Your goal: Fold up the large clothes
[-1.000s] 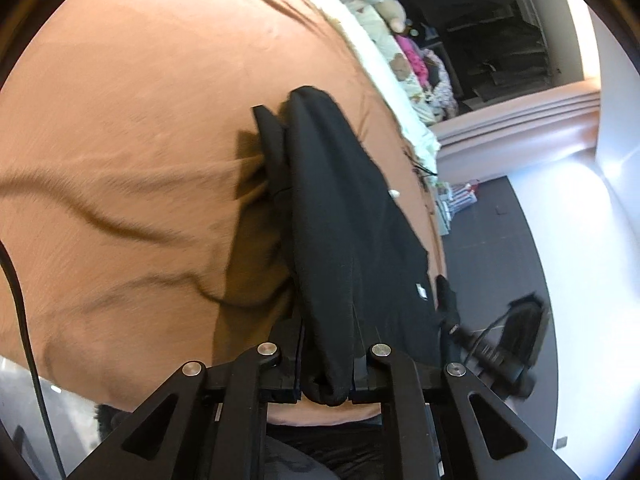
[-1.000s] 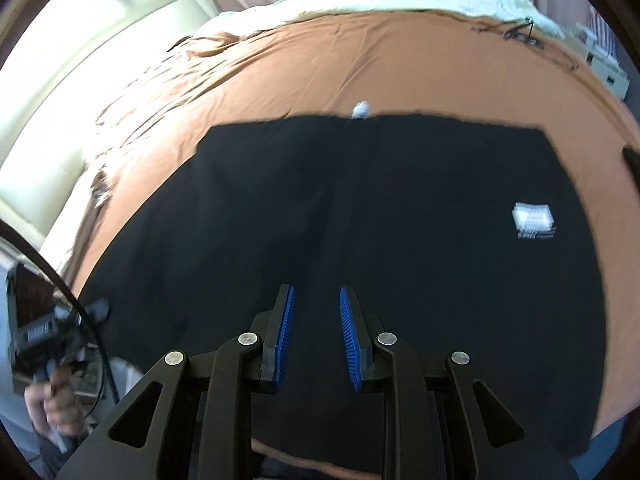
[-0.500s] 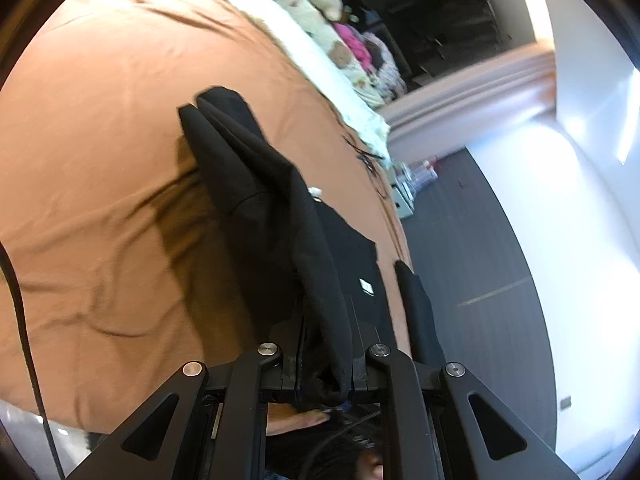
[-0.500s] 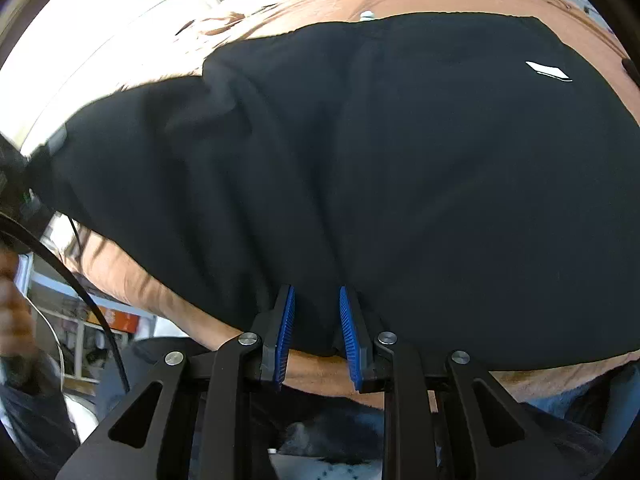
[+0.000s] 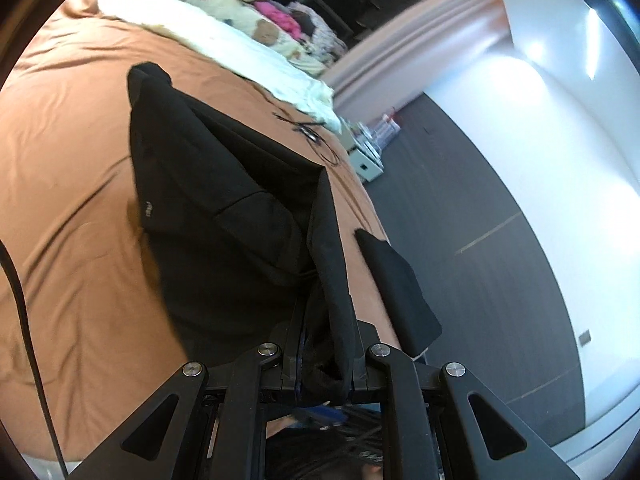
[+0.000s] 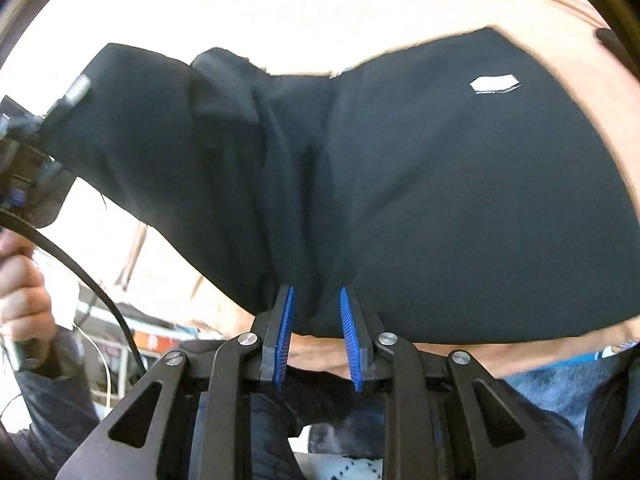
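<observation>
Gripping one black garment (image 5: 224, 200) with two grippers over the brown bedspread (image 5: 72, 152): my left gripper (image 5: 326, 354) clamps a bunched edge; my right gripper (image 6: 316, 320), pads narrow, pinches a hanging fold.

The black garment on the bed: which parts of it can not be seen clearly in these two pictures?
- Left wrist view: the left gripper covers the pinched edge of the black garment.
- Right wrist view: hem behind the right gripper; white label unreadable from blur; bed washed out by glare.
</observation>
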The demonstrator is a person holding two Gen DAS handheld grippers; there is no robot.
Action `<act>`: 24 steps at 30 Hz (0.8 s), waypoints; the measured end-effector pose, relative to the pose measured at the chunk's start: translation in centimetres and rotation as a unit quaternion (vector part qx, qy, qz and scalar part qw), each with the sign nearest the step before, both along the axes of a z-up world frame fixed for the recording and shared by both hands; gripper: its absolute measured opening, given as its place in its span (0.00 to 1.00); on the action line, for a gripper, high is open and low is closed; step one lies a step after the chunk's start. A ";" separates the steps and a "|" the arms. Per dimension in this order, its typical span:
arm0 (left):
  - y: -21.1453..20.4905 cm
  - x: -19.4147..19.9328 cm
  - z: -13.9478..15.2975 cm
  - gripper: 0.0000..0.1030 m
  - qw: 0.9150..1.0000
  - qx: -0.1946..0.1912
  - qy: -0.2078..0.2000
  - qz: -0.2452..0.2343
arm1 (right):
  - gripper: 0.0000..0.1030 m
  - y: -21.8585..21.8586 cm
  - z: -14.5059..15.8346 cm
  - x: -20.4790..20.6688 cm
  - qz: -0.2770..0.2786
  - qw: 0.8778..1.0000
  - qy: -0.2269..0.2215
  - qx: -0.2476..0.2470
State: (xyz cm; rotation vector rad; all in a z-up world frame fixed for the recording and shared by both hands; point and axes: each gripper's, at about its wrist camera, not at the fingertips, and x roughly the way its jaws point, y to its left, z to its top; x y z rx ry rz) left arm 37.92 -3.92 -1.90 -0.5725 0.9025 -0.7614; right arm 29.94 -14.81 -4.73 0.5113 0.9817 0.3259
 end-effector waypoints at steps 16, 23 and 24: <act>-18.7 3.8 -4.3 0.14 0.988 0.069 0.039 -0.135 | 0.53 -19.6 1.4 -11.9 -0.211 0.976 -0.036 0.026; -24.0 3.6 -9.1 0.14 0.973 0.130 0.072 -0.175 | 0.53 -23.3 -0.3 -15.9 -0.272 0.962 -0.003 0.029; -24.2 3.3 -9.2 0.14 0.972 0.137 0.070 -0.179 | 0.53 -23.3 -0.5 -16.1 -0.278 0.960 0.001 0.031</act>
